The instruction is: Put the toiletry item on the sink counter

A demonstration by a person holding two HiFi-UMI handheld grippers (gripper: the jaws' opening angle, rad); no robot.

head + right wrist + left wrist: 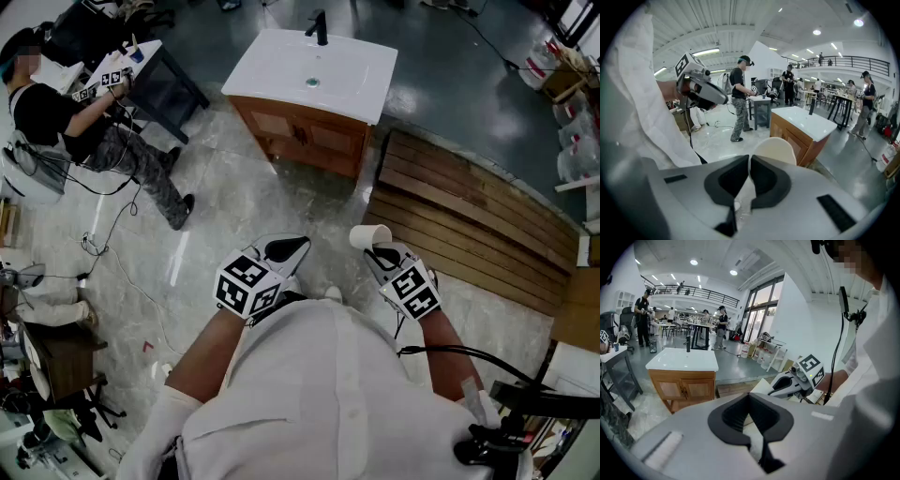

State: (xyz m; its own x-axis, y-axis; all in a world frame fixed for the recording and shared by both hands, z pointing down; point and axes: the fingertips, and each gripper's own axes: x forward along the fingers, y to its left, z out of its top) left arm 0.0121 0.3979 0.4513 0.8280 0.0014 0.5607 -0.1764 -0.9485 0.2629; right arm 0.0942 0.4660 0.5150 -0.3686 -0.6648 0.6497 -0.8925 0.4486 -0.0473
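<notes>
Pinching a white cup (pixel 776 149), apparently: right hand-held gripper (pixel 749 159)

One cup (pixel 368 236), one sink cabinet (pixel 309 84), two grippers (pixel 300 244) (pixel 377 251).

the right gripper (pixel 382 254) holds a white cup (pixel 367 235) at its tip, beside the left gripper (pixel 287 249). the sink counter (pixel 272 75) stands well ahead of both.

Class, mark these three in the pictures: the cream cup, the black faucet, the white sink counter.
cream cup (pixel 367 236), head view, its body.
black faucet (pixel 321 28), head view, its upright body.
white sink counter (pixel 272 70), head view, bare top surface.
</notes>
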